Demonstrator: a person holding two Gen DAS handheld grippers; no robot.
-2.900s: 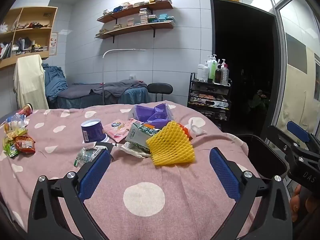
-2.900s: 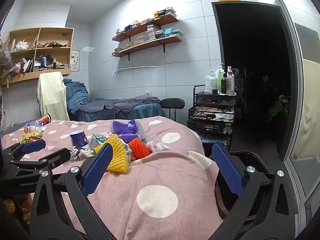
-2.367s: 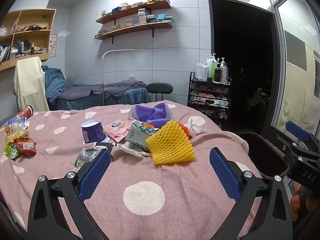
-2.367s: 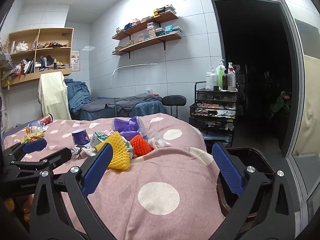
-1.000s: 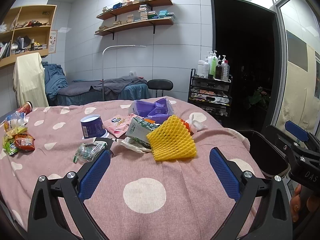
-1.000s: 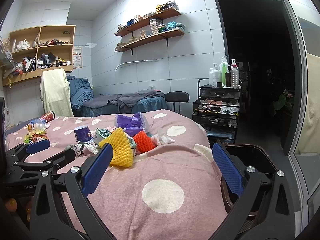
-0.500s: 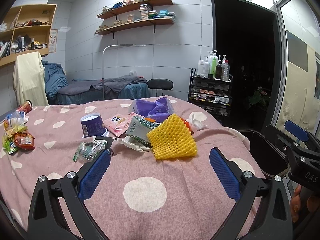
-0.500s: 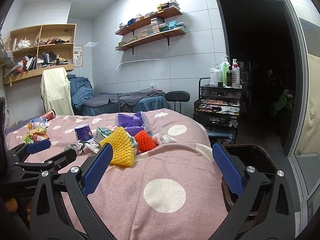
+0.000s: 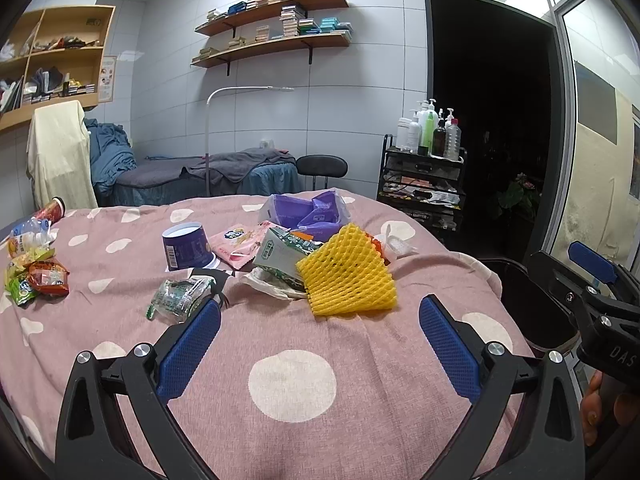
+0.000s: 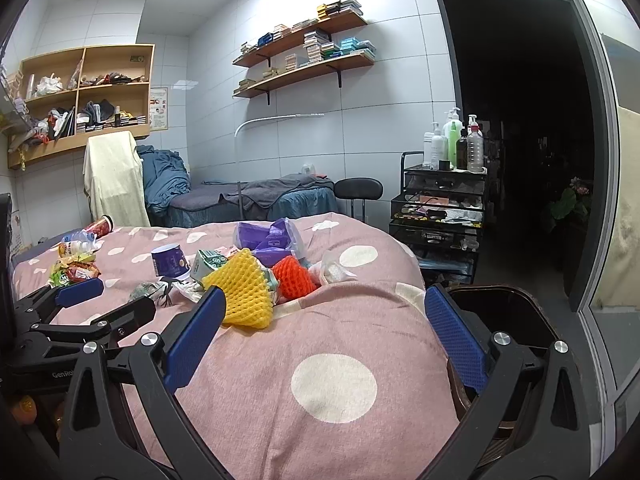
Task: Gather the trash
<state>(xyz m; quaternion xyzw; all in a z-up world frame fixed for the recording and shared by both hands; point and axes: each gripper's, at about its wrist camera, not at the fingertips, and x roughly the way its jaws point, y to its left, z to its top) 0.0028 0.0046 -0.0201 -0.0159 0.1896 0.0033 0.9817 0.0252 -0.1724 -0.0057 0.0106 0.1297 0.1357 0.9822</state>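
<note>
The trash pile's yellow foam net (image 9: pixel 347 272) lies ahead of the left claw (image 9: pixel 318 338), between its wide-apart blue pads, nothing held. The green carton (image 9: pixel 280 254) and purple cup (image 9: pixel 186 245) carry print too small to read. The right claw (image 10: pixel 322 334) gapes empty too; its arm in the left view reads "DAS". A dark bin (image 10: pixel 506 312) sits just beyond its right pad, beside the pink spotted bed (image 9: pixel 292 384).

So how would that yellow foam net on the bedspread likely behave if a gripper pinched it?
The yellow foam net is open mesh, so probably very light and squashy. It lies slumped against the green carton, suggesting it would flex, and probably drag rather than roll.
</note>
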